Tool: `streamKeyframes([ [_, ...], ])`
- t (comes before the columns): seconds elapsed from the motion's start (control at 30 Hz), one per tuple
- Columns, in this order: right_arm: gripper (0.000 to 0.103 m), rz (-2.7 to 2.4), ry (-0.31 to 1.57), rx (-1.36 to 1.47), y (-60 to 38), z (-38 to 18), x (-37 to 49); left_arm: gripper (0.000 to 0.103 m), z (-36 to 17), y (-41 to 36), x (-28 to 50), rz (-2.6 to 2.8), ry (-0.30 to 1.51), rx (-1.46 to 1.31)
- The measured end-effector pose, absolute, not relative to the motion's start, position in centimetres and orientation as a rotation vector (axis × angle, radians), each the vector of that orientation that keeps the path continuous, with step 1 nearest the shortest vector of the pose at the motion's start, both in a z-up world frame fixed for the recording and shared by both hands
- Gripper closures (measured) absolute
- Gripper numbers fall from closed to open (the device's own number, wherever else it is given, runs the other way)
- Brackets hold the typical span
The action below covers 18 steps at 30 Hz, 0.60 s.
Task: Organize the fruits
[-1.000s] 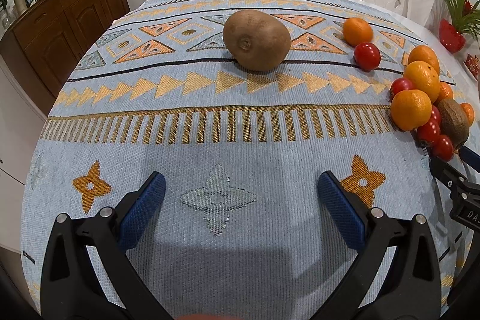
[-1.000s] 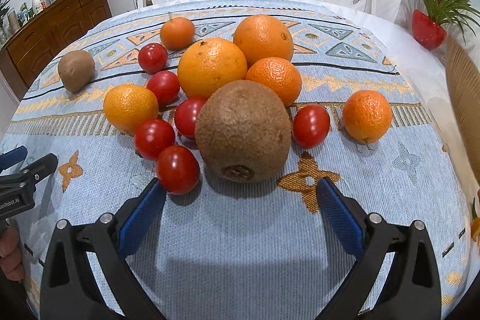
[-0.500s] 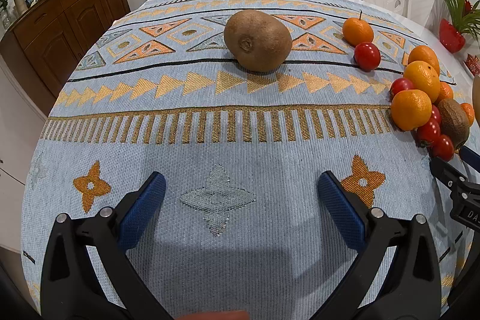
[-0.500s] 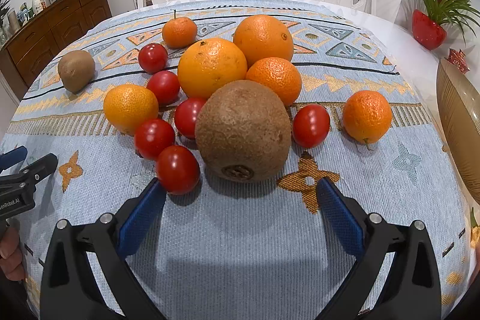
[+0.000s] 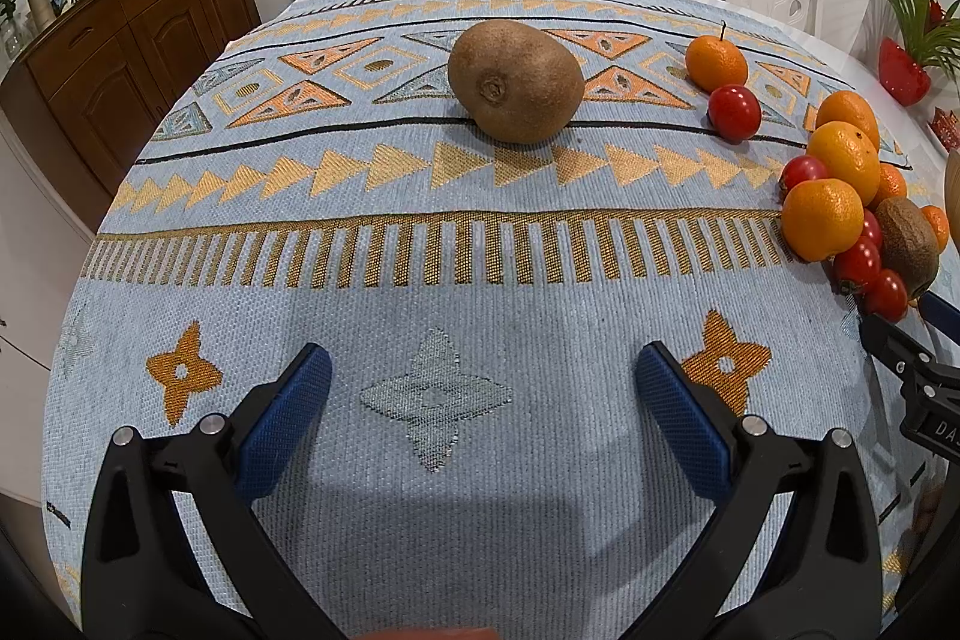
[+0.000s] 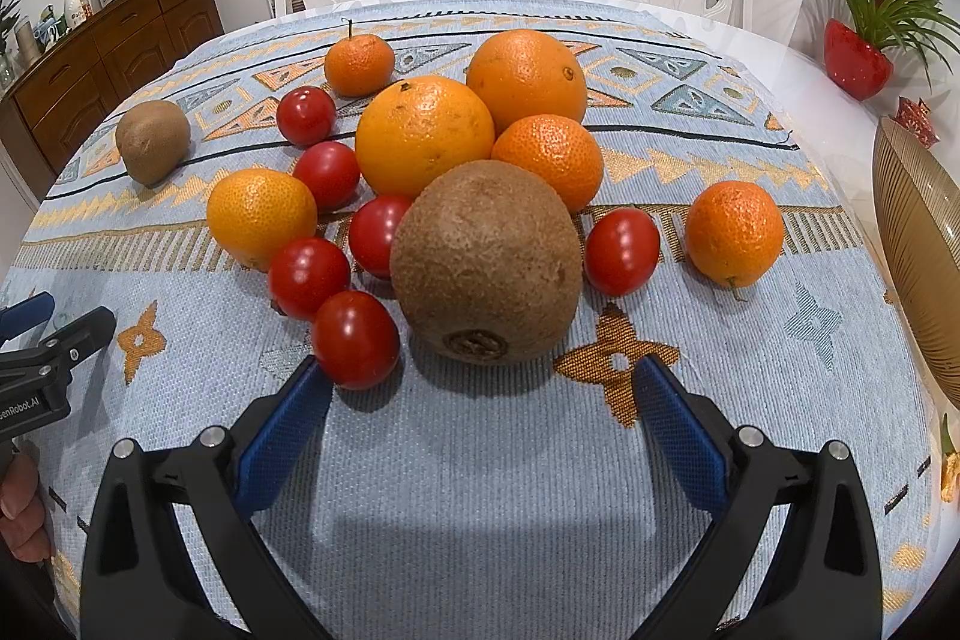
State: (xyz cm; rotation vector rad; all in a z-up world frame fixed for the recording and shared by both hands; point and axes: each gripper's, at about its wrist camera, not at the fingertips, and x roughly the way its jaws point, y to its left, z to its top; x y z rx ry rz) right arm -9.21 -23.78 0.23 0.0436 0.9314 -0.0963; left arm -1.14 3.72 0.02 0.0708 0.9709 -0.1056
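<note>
The right gripper (image 6: 480,406) stands wide open and holds nothing, and it has edged a little closer to the fruit over the last second. Just off its left fingertip sits a cherry tomato (image 6: 355,339), and dead ahead, between the lines of its two fingers, lies the large kiwi (image 6: 487,261). Beyond the kiwi, the tomatoes, mandarins and two big oranges (image 6: 425,135) are bunched together, with a stemmed mandarin (image 6: 359,64) at the back. Far to its right, the ribbed golden bowl (image 6: 918,244) has come further into view than a second ago, which probably gives the fruit a destination. The left gripper (image 5: 480,388), equally spread and empty, has barely shifted; bare patterned tablecloth (image 5: 420,232) lies in front of it, then the lone kiwi (image 5: 516,81) well ahead and slightly right, with the fruit cluster off to its far right. No fruit looks sorted yet; the near kiwi seems the likely first pick.
</note>
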Motion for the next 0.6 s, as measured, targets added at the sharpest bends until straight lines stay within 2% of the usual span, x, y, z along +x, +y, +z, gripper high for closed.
streamKeyframes([
  [0.6, 0.005, -0.096, 0.932, 0.044, -23.80, 0.22, -9.20, 0.003, 0.04, 3.73, -1.14, -0.103, 0.971, 0.075],
])
